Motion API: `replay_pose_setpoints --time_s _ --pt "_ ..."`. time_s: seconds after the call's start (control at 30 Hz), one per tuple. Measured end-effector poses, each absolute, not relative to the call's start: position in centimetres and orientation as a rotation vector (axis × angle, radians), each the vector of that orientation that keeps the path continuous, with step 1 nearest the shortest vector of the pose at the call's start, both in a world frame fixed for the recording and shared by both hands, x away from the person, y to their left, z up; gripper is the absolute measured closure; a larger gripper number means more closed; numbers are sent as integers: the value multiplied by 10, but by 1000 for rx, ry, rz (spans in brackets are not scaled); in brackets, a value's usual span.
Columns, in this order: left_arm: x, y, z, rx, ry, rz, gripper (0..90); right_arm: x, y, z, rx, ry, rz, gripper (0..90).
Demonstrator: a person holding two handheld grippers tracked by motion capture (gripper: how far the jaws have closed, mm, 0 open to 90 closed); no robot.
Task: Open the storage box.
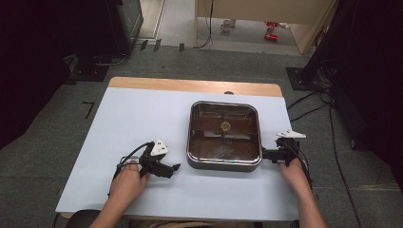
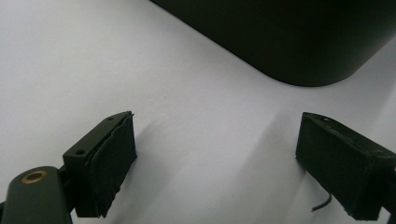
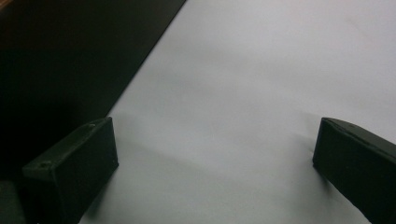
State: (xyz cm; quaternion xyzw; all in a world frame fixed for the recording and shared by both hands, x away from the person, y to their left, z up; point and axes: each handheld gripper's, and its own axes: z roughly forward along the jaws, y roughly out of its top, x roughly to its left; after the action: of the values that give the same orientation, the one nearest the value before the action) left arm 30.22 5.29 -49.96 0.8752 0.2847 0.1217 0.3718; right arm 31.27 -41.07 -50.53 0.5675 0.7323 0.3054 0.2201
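Square pan [image 1: 224,135] is set at tabletop [image 1: 128,118] centre-right, betw. both grippers. Right gripper [image 1: 267,154] is just beside its right wall, jaws wide, nothing held. Left gripper [image 1: 175,167] is near the pan's front-left corner, jaws wide, empty. Right is judged nearer.

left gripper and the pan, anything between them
Nothing: bare white table between the open left gripper and the pan, in the left gripper view.
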Motion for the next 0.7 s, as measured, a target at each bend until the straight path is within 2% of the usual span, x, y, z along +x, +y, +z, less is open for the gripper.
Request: replay_pose_setpoints --time_s 0.7 --pt "302 52 -500 2245 734 315 112 313 -411 -505 1571 2025 845 0"
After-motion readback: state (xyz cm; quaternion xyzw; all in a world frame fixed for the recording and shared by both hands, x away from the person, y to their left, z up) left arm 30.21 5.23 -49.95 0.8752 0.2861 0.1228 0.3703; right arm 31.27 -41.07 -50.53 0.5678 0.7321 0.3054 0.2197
